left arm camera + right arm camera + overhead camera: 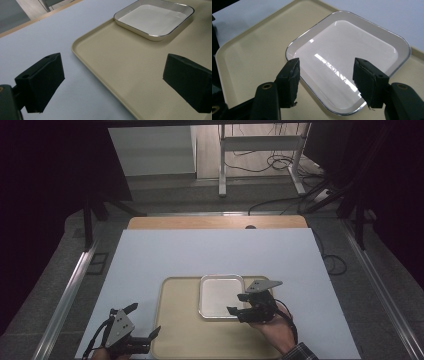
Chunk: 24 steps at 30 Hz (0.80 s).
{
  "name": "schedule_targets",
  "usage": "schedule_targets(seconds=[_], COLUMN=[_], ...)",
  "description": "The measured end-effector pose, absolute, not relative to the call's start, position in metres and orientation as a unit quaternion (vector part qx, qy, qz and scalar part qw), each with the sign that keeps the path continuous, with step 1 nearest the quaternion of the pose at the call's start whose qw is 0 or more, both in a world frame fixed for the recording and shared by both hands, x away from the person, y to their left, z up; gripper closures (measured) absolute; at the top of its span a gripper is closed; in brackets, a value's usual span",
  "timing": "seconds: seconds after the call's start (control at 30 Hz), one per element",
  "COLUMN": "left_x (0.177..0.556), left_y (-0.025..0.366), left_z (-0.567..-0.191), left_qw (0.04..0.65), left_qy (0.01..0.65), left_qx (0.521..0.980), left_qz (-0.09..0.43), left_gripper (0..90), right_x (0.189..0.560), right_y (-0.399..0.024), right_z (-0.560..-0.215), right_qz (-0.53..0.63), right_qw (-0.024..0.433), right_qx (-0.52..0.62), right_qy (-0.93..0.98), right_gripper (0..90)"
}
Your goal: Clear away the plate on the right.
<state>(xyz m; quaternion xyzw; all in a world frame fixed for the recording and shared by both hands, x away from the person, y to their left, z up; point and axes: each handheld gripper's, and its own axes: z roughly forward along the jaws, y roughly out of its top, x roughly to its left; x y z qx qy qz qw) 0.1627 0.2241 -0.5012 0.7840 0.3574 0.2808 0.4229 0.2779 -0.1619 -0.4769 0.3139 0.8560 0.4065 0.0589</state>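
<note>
A white square plate (220, 295) with a thin silver rim lies empty on the far right part of a beige tray (180, 320). My right gripper (236, 303) hovers at the plate's near right side, open. In the right gripper view its jaws (325, 75) stand apart over the plate (347, 45) with nothing between them. My left gripper (146, 318) is open at the tray's front left corner. In the left gripper view its jaws (113, 75) straddle the tray's left rim (82, 53), and the plate (155, 20) lies farther off.
The tray rests on a white table cover (200, 255) with a wooden strip (215, 222) at its far edge. Metal rails (65, 295) run along both sides of the table. A desk frame (260, 145) and cables stand on the floor beyond.
</note>
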Motion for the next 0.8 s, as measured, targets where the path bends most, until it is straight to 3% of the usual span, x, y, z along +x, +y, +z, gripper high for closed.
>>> schedule_targets(seconds=[0.8], left_x=[0.163], left_y=[0.224], left_z=[-0.501], left_qw=[0.425], left_qy=[0.359], left_qx=[0.782], left_qz=[0.280], left_gripper=[3.3], right_x=[0.283], right_y=[-0.192], right_z=[-0.469], right_qz=[0.422], right_qw=[0.081], right_qx=[0.339], right_qy=[0.837], right_gripper=[33.6])
